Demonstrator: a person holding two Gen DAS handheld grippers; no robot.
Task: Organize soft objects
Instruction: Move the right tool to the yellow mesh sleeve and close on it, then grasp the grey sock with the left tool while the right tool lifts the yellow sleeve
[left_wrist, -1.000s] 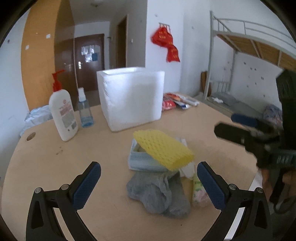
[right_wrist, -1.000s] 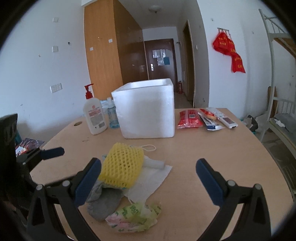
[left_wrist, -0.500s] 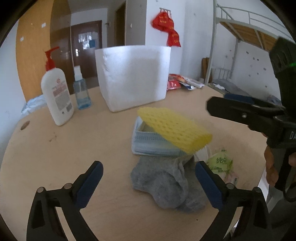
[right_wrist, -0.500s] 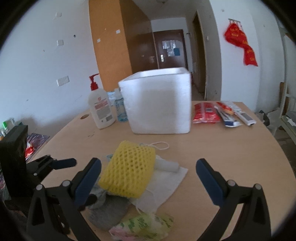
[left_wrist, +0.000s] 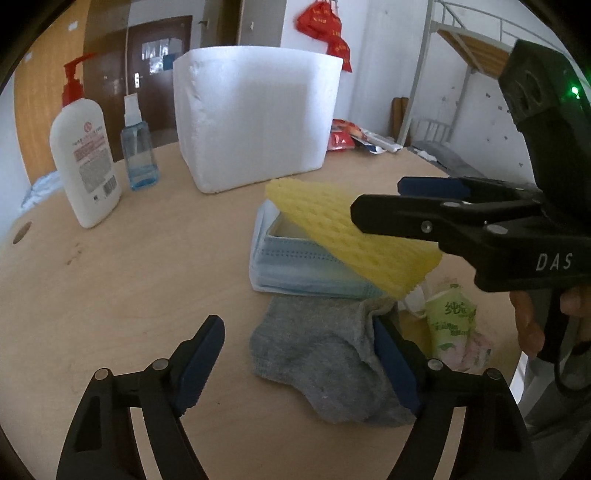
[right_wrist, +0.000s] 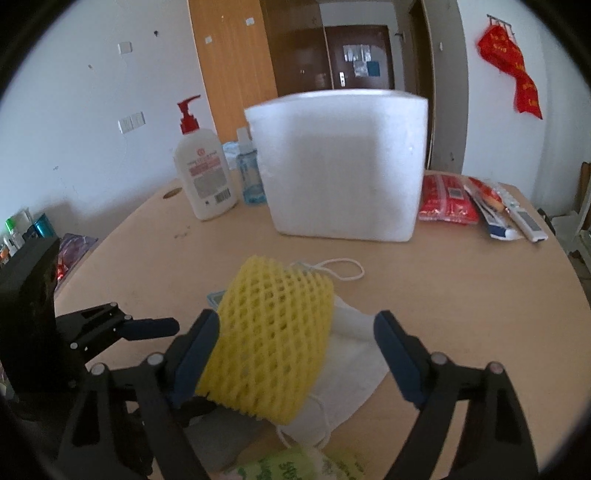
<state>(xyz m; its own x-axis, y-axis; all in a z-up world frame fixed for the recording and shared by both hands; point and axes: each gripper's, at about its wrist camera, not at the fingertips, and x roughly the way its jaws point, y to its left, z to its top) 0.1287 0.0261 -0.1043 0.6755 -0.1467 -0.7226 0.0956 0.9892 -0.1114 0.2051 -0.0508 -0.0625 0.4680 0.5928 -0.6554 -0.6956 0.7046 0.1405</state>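
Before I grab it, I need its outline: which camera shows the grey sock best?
The left wrist view: the grey sock lies nearly whole on the table between the open left tongs. The right wrist view shows only a dark sliver beneath the yellow foam net.

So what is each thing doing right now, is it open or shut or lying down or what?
left gripper: open, around the sock's end.
right gripper: open, around the yellow net.
grey sock: crumpled, lying flat.
yellow foam net: propped on the masks, tilted.
face masks: stacked flat.
tissue pack: lying down, crinkled.
foam box: upright; top not visible.
pump bottle: upright.
spray bottle: upright, capped.
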